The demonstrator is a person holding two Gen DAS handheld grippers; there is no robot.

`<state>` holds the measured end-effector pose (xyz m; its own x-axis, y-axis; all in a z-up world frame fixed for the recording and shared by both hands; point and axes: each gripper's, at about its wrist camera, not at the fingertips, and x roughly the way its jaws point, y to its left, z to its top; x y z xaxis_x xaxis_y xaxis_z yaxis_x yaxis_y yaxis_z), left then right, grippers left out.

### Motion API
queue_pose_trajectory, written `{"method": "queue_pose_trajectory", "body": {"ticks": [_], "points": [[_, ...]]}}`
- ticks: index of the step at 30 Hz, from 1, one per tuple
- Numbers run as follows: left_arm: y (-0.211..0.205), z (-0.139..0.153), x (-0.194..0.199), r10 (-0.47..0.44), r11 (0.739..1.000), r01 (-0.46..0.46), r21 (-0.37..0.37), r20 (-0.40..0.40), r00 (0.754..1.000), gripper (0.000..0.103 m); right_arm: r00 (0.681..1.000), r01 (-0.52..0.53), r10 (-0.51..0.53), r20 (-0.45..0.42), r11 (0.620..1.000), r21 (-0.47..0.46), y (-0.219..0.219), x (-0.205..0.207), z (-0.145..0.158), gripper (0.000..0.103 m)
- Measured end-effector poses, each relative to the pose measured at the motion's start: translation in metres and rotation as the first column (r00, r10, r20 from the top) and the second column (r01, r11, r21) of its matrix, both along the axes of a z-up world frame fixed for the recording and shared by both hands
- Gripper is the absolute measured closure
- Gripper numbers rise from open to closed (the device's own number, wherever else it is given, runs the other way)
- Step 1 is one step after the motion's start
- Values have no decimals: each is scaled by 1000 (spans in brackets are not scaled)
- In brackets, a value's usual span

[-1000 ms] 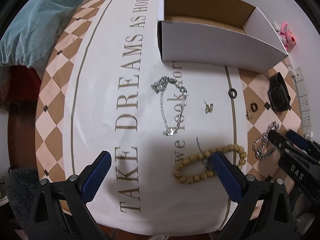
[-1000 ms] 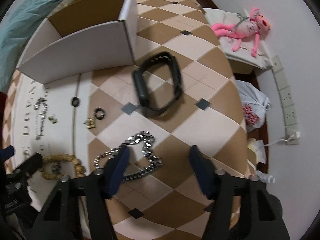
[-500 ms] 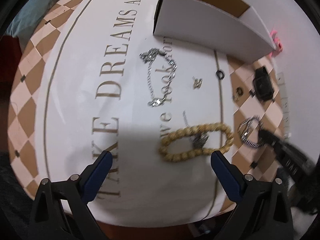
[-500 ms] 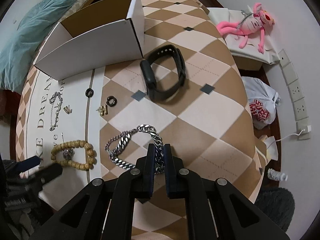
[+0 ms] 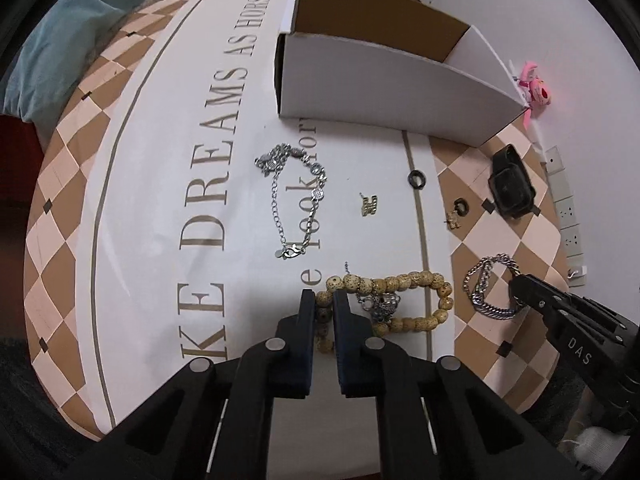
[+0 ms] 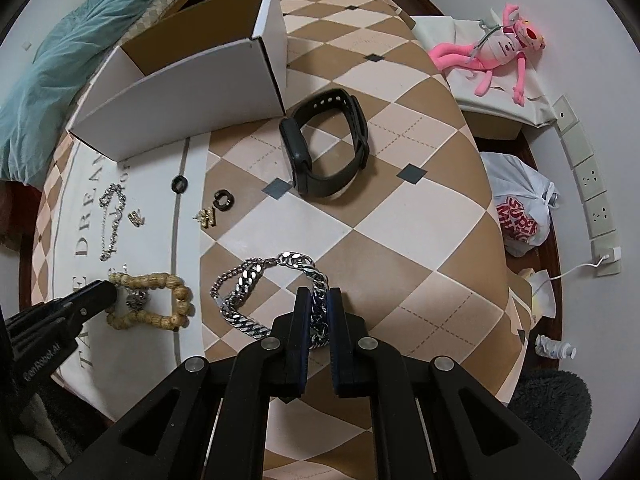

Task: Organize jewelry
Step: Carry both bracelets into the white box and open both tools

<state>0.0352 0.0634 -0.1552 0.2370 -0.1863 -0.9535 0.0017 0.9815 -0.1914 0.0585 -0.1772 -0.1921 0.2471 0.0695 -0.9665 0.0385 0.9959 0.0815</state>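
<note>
My left gripper (image 5: 324,300) is shut on the near end of a tan wooden bead bracelet (image 5: 408,284) lying on the white printed cloth; it also shows in the right wrist view (image 6: 160,284). My right gripper (image 6: 319,298) is shut on a thick silver chain bracelet (image 6: 248,280), which also shows in the left wrist view (image 5: 486,292). A thin silver chain (image 5: 300,192), a gold charm (image 5: 368,205), black rings (image 5: 417,179) (image 6: 223,199), a second gold charm (image 6: 207,217) and a black watch band (image 6: 324,148) lie on the table. An open white cardboard box (image 5: 380,80) stands at the back.
The table has a brown-and-cream checked cover (image 6: 400,216). A teal blanket (image 5: 72,20) lies beyond the table's far left. A pink plush toy (image 6: 492,48), a plastic bag (image 6: 520,208) and wall sockets (image 6: 592,176) are off to the right.
Both grippers were open a second ago. The right one closed on the silver chain bracelet first, then the left one moved in and closed on the bead bracelet.
</note>
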Motion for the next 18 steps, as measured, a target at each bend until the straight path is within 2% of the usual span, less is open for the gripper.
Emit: {"method": "queue_pose_trajectory", "body": {"ticks": [9,11,18], "points": [[-5,52,-2,-17,999,23,-45,130,991,97,998,-41,38,56,998,56,9,-1,37,95],[-30,60,11,-23,998,31,-49,153,988,97,996,-56,51,76,996,71,13,-1,47,95],[-39,101,34,-25,994,48,-98,222,975,97,988,-90,70,138,985,147,18,12,88,95]]}}
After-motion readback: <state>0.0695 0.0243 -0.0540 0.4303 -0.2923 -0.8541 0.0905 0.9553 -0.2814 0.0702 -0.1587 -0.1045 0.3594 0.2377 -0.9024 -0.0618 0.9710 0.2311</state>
